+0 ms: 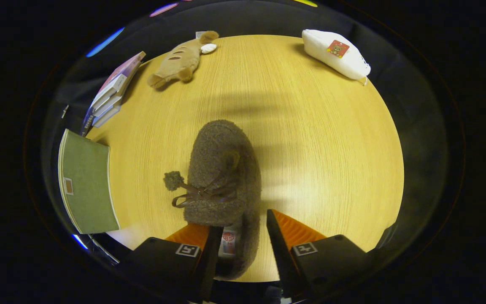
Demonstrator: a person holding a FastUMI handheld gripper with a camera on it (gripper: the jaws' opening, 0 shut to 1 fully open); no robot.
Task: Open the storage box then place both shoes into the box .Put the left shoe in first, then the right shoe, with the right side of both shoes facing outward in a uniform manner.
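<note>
Now tongs point(238, 236) wide astride fuzzy shoe point(222, 177); plush toy point(180, 61), books point(110, 95) far beyond.

Shoe point(222, 177) on table point(319, 160), heel between open jaws; plush toy point(180, 61) far beyond.

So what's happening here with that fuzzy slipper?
A person's hand-held tool is over a wooden table, its fingers open around the heel end of a fuzzy brown slipper with a pom-pom bow. They straddle it without clearly pressing on it. A green storage box sits off to the side; plush toys and books lie beyond.
</note>
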